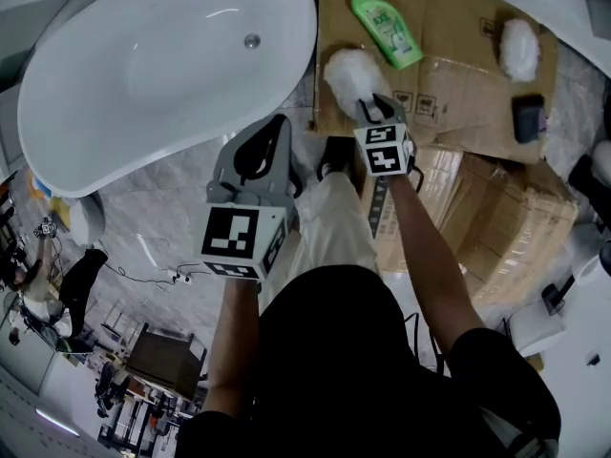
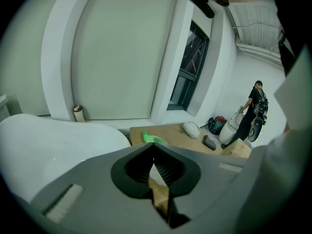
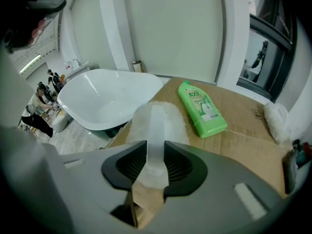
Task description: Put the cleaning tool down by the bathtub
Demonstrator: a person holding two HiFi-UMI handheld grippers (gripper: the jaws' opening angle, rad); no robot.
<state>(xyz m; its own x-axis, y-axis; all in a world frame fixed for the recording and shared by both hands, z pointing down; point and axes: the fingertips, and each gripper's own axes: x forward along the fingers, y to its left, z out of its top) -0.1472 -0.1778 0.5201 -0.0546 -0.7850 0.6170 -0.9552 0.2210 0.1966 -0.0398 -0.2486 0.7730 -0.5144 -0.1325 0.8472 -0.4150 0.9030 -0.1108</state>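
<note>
Bathtub: white oval bathtub (image 1: 143, 74) at far left; only the head view shows me its drain.
Left gripper (image 1: 275, 132): jaws together and empty, beside the tub's rim.
Cleaning tool: fluffy white duster with a pale handle (image 3: 158, 118), at the tub-side edge of the brown cardboard sheet (image 1: 458, 79).
Right gripper (image 3: 155, 162): jaws clamped on the duster's handle; I read that only in its own view.
Green plastic bottle (image 1: 387, 25): lying flat, just right of the duster.

White bathtub (image 1: 124, 93), green bottle (image 1: 386, 24)

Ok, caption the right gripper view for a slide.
Right gripper clamps the fluffy white cleaning tool over cardboard, between bathtub and green bottle.
</note>
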